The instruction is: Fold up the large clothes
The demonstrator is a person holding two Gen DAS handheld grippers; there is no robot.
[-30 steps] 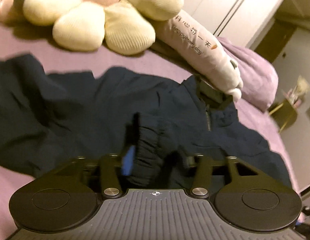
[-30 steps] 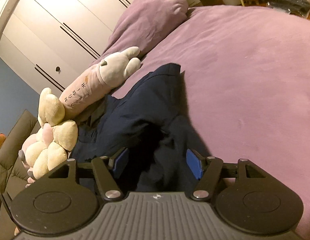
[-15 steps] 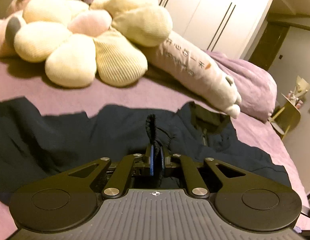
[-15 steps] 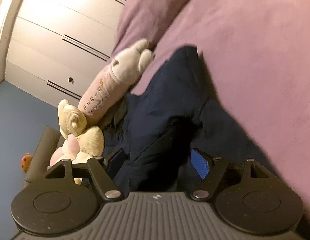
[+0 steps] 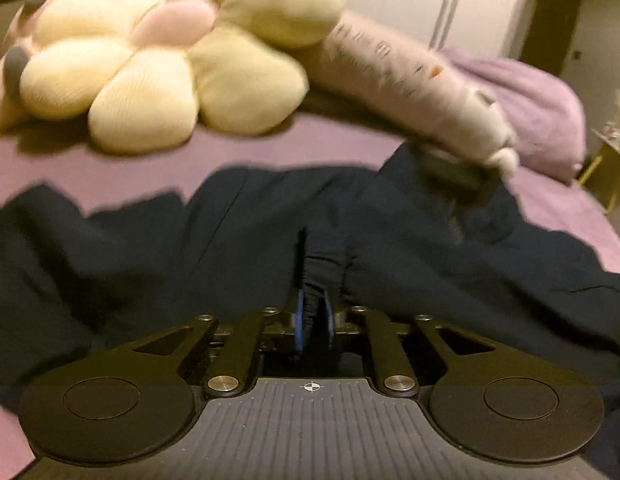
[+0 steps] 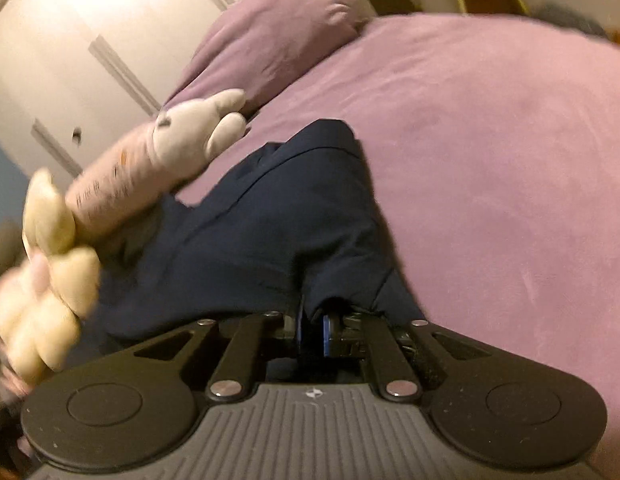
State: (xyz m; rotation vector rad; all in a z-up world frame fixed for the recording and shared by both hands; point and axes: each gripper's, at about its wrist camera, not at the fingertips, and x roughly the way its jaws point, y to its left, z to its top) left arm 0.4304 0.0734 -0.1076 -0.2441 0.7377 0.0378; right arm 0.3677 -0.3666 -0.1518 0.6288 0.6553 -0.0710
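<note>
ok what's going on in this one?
A person is folding a navy jacket spread on a purple bed. The left gripper is pinched on its gathered elastic cuff. The right gripper, jaws just closed, is clamped on another bunch of the fabric. Nothing is folded over yet; plush toys lie beyond.
</note>
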